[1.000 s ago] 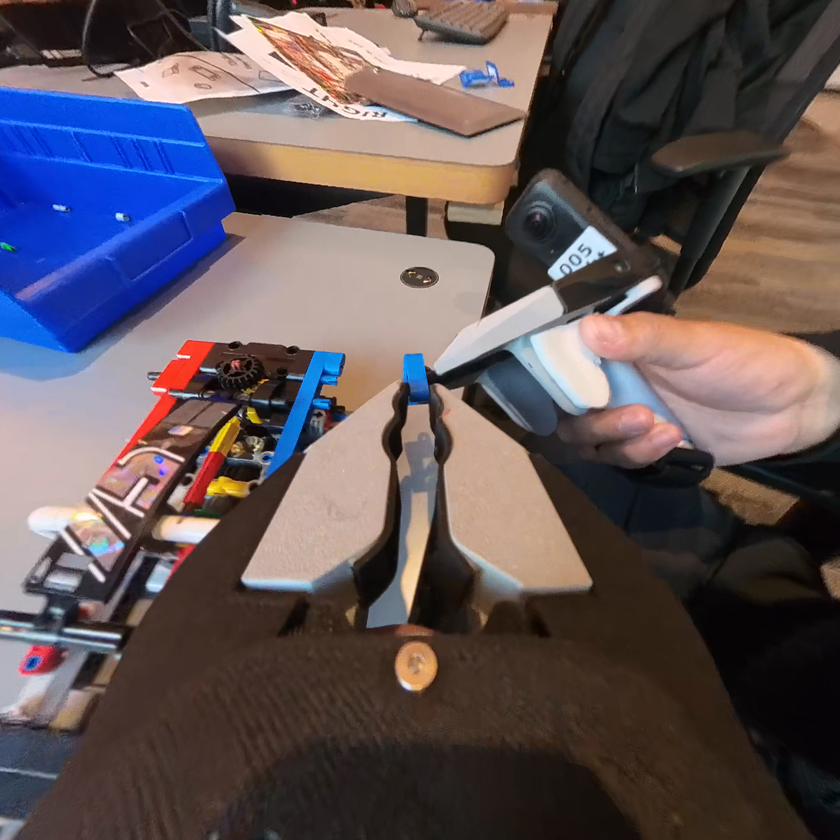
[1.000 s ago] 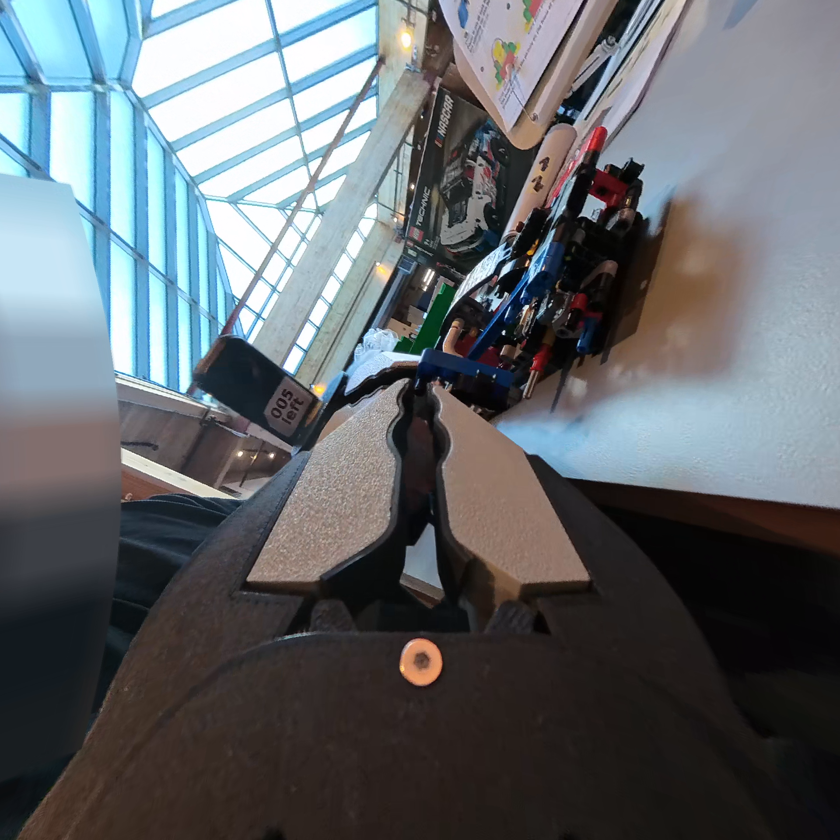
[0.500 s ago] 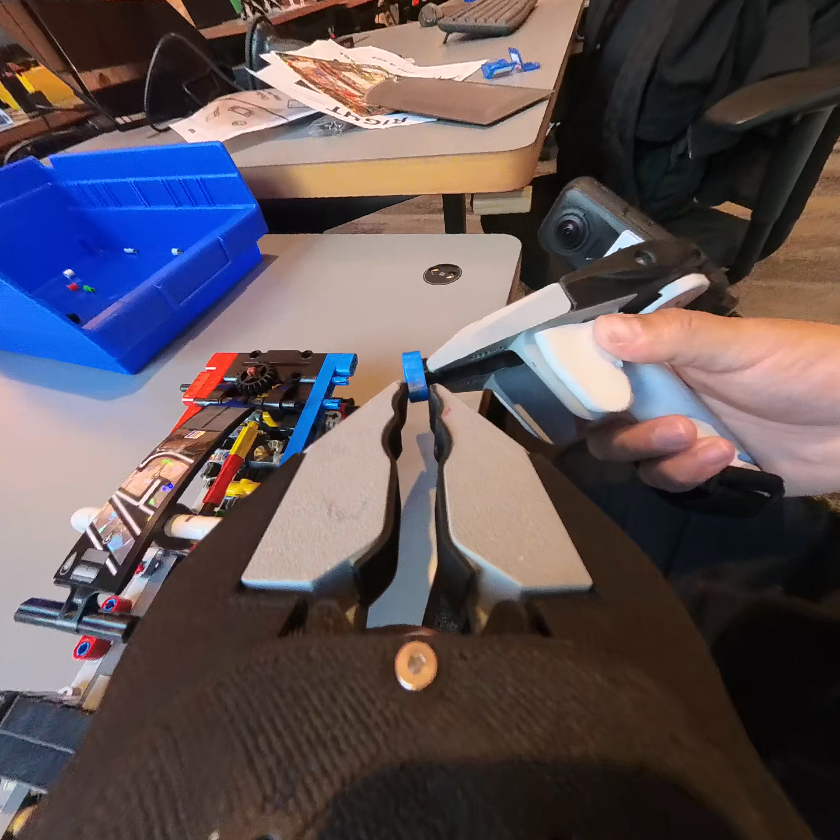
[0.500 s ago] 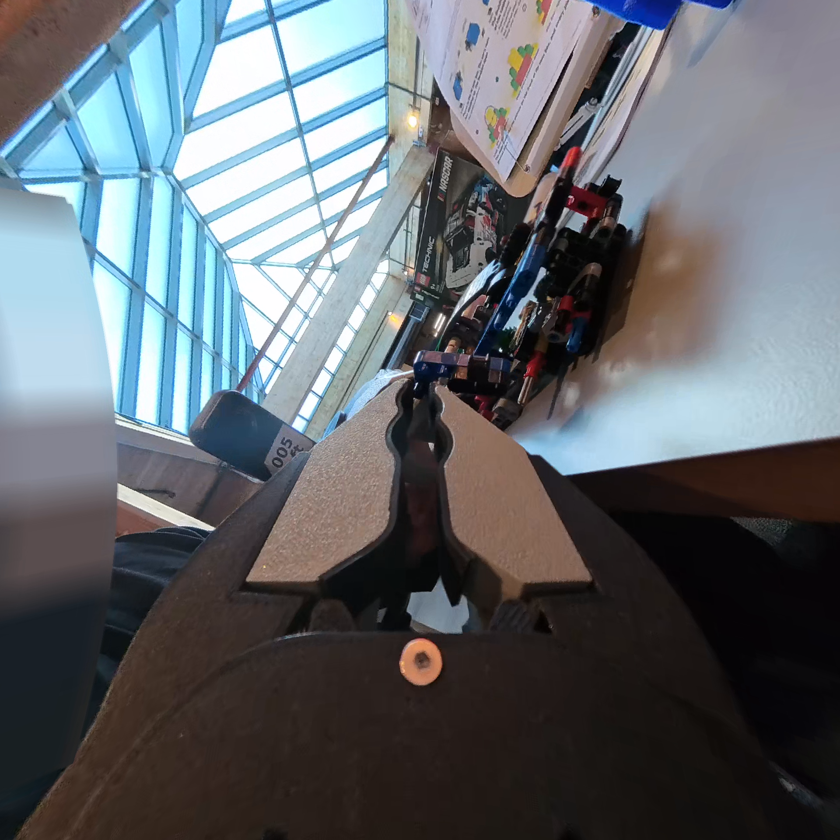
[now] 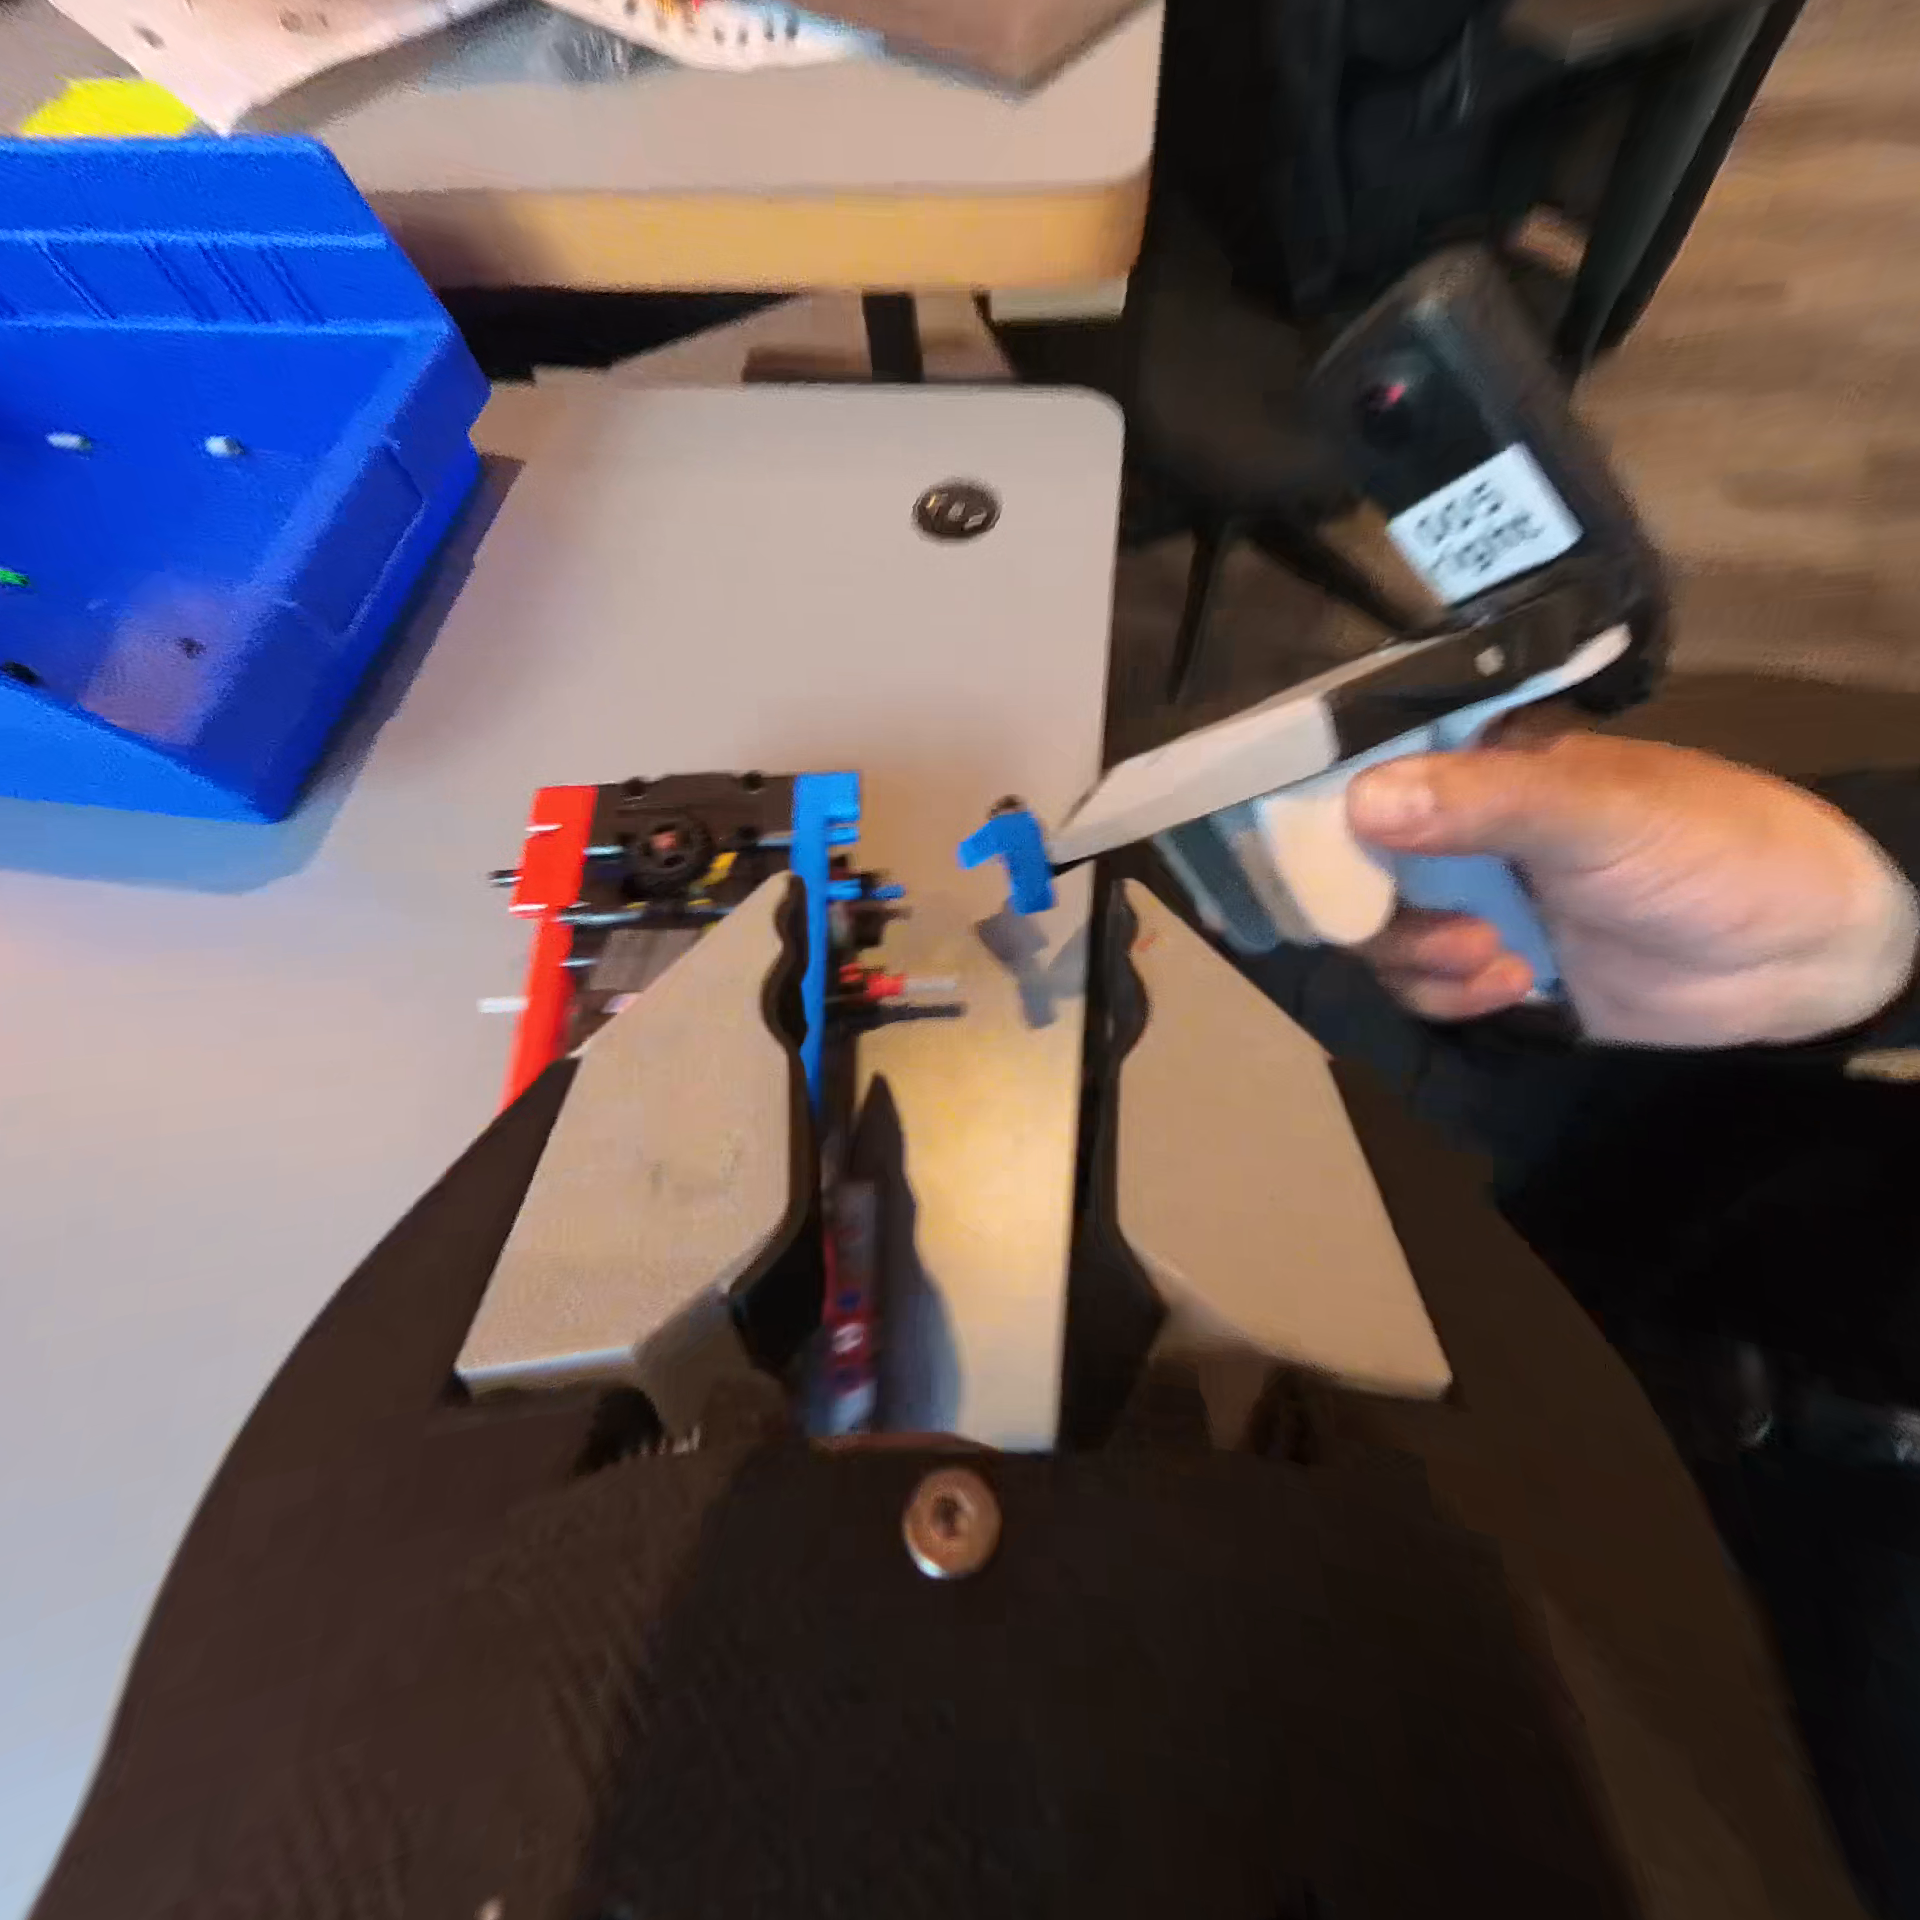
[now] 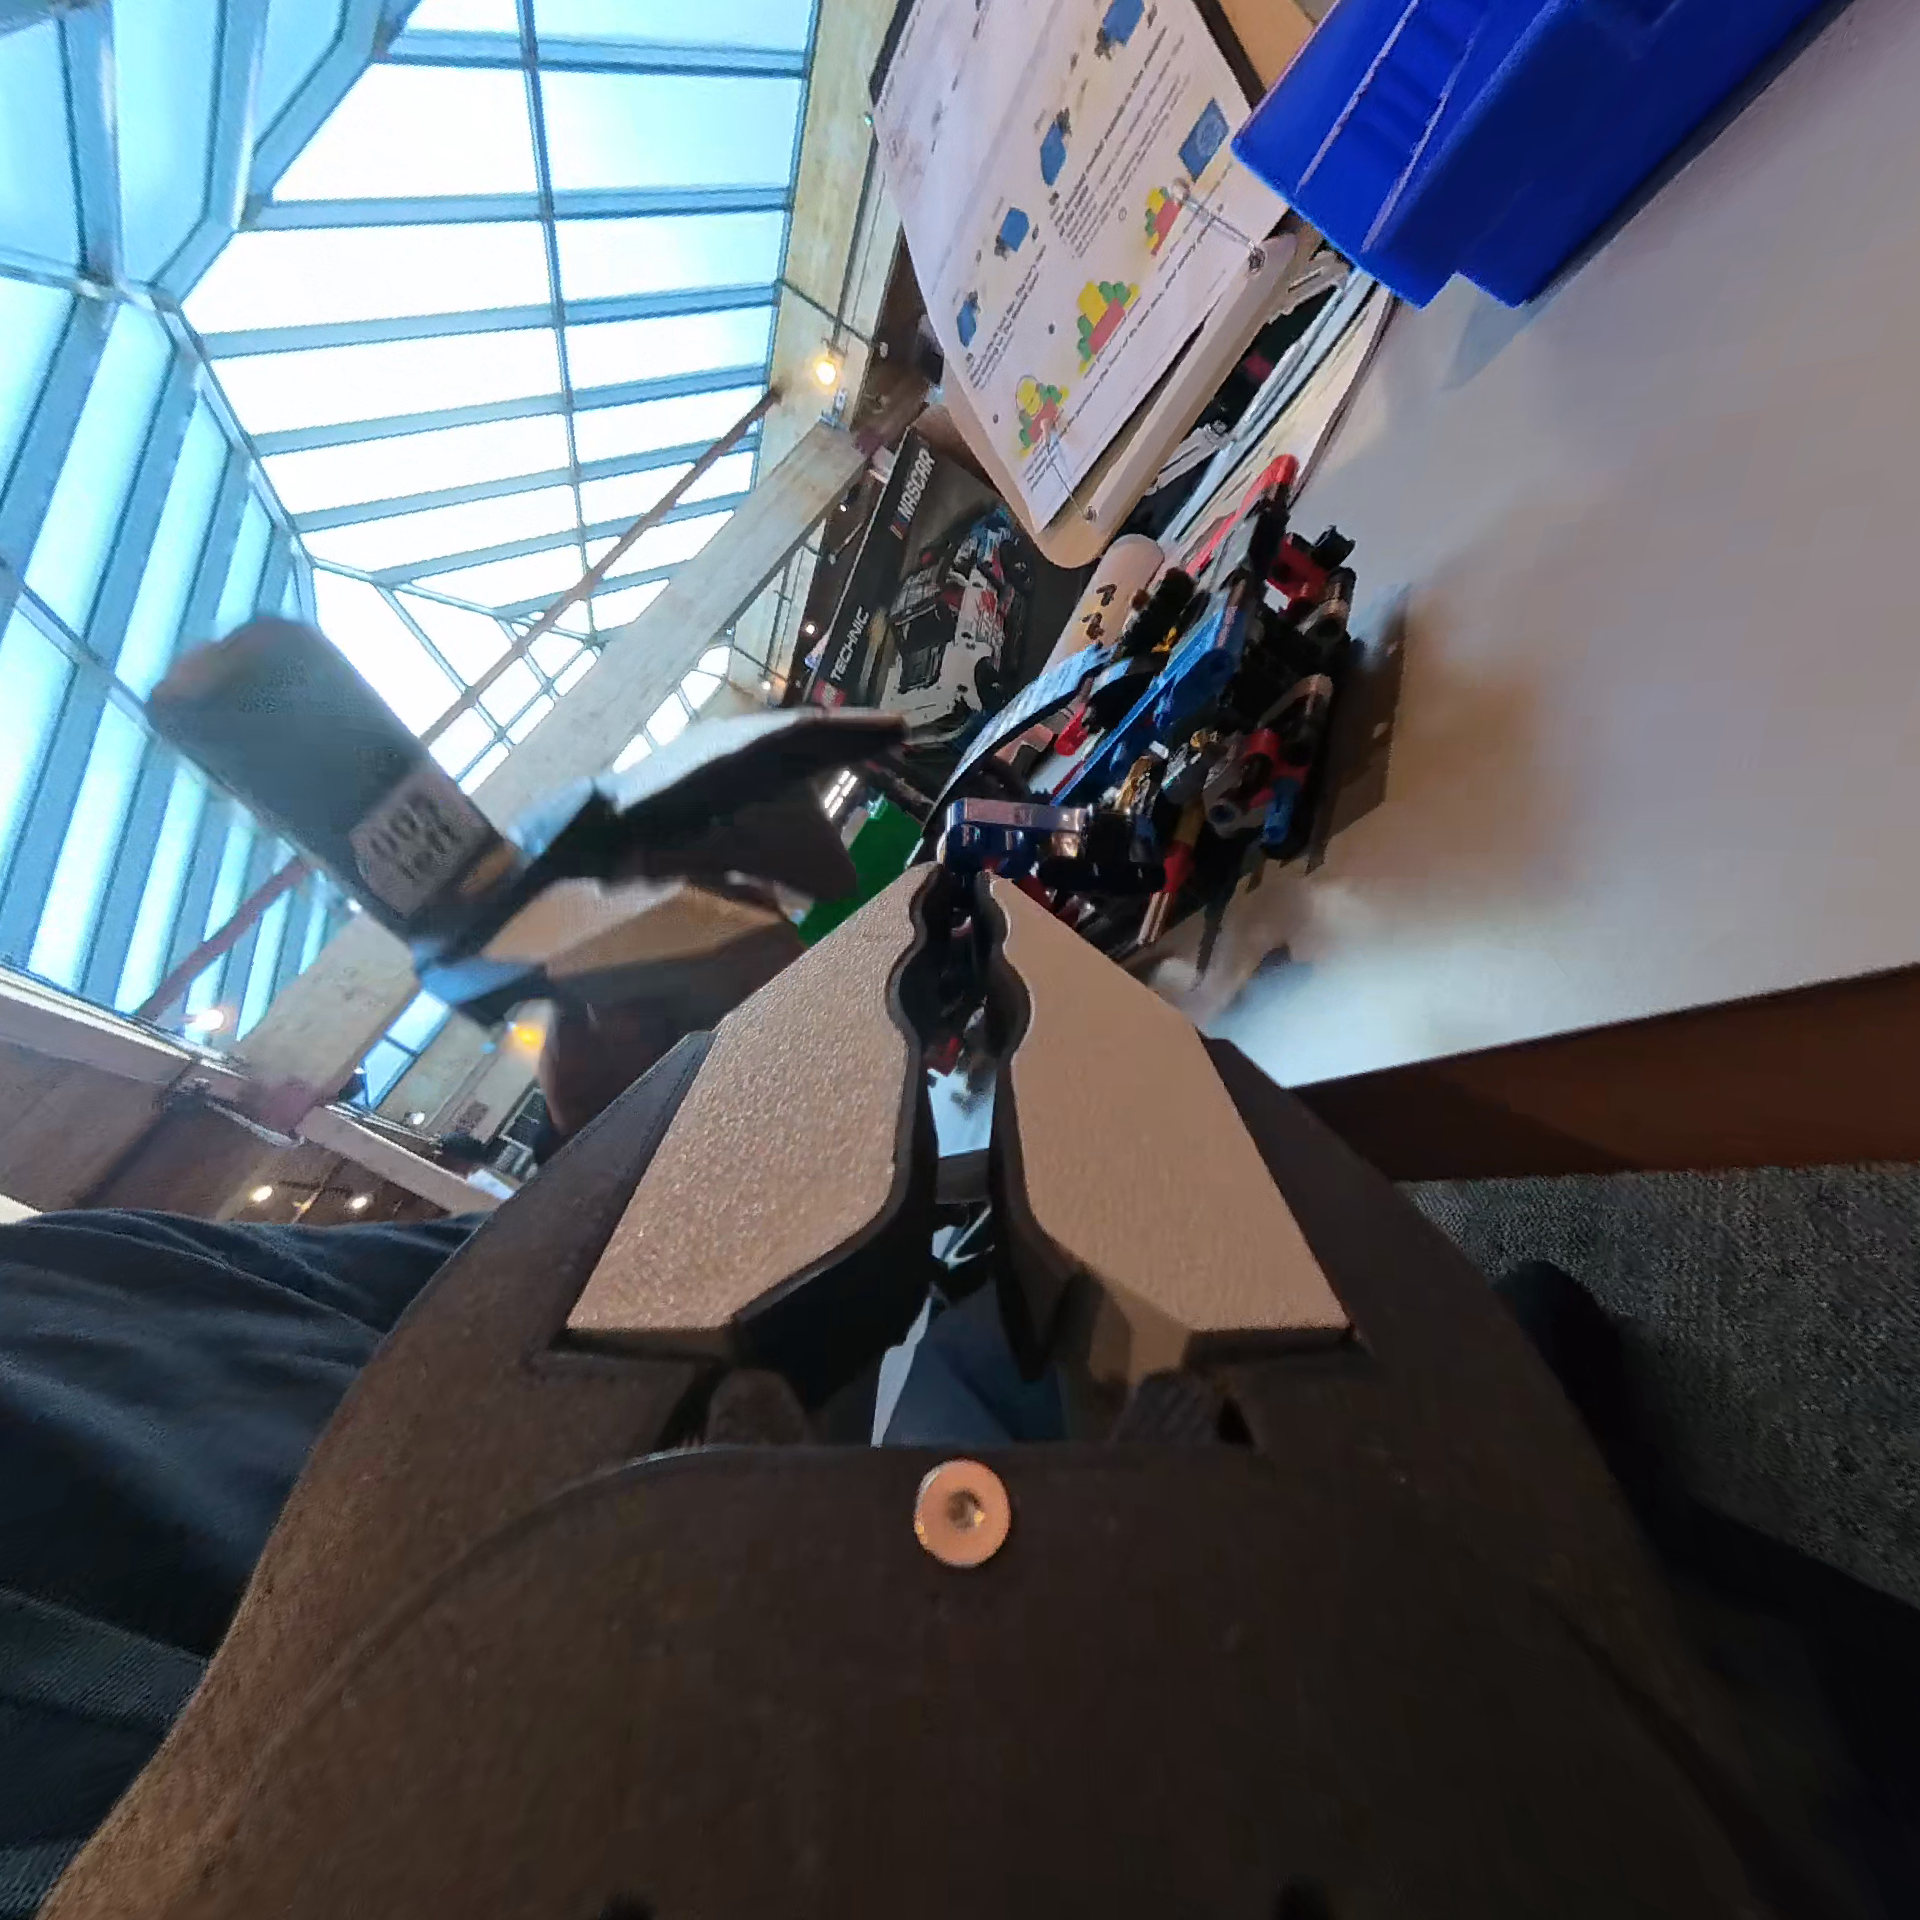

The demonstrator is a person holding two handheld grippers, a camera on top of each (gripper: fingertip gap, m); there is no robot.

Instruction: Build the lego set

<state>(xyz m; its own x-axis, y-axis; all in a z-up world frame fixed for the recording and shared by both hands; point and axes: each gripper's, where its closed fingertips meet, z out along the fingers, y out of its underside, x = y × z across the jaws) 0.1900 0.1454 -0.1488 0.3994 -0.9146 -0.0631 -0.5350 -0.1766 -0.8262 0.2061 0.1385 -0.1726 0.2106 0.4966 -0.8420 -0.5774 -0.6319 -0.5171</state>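
Observation:
The part-built lego car [image 5: 665, 862], black with red and blue beams, lies on the grey table [image 5: 727, 582]. My left gripper [image 5: 951, 904] is open and empty, with its left finger over the car's blue beam. My right gripper [image 5: 1060, 840], held by a hand, comes in from the right. It is shut on a small blue L-shaped piece [image 5: 1006, 850], just above the table beside the car. In the right wrist view my right gripper [image 6: 961, 883] pinches the blue piece [image 6: 997, 821] in front of the car [image 6: 1195, 727]. The left gripper [image 6: 873, 810] hovers to the upper left.
A blue bin [image 5: 208, 468] with a few small parts stands at the table's back left, also in the right wrist view [image 6: 1507, 156]. An instruction booklet [image 6: 1070, 239] and the set's box [image 6: 914, 592] lie beyond the car. The table's right edge [image 5: 1101, 675] is beside the piece. Left and right tips are no more than a few centimetres apart.
My left gripper has opened and let go of the blue piece, which stays in the shut right gripper. The left gripper has drawn back and now looks down on the car.

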